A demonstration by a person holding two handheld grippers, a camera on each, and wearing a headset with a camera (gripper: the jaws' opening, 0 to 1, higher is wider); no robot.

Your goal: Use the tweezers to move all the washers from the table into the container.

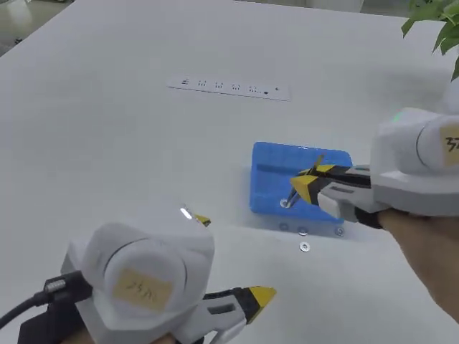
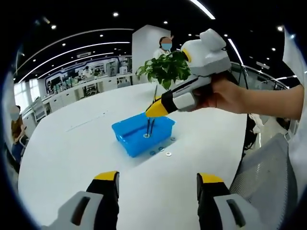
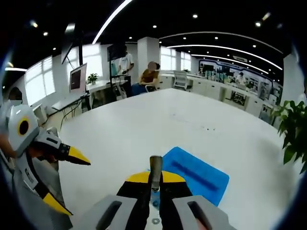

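The blue container [image 1: 269, 179] sits on the white table, also in the left gripper view [image 2: 129, 136] and the right gripper view [image 3: 201, 177]. My right gripper [image 1: 307, 183] is shut on the tweezers [image 1: 295, 193], which point down into the container. A washer [image 1: 285, 205] lies at their tips; I cannot tell whether it is pinched. Several washers [image 1: 305, 246] lie on the table just in front of the container, seen too as washers [image 2: 169, 154]. My left gripper [image 1: 233, 256] hovers open at the near left with nothing between its jaws [image 2: 158, 184].
A white label strip [image 1: 229, 87] lies further back on the table. A potted plant [image 1: 437, 25] stands at the far right corner. People and desks fill the room beyond the table.
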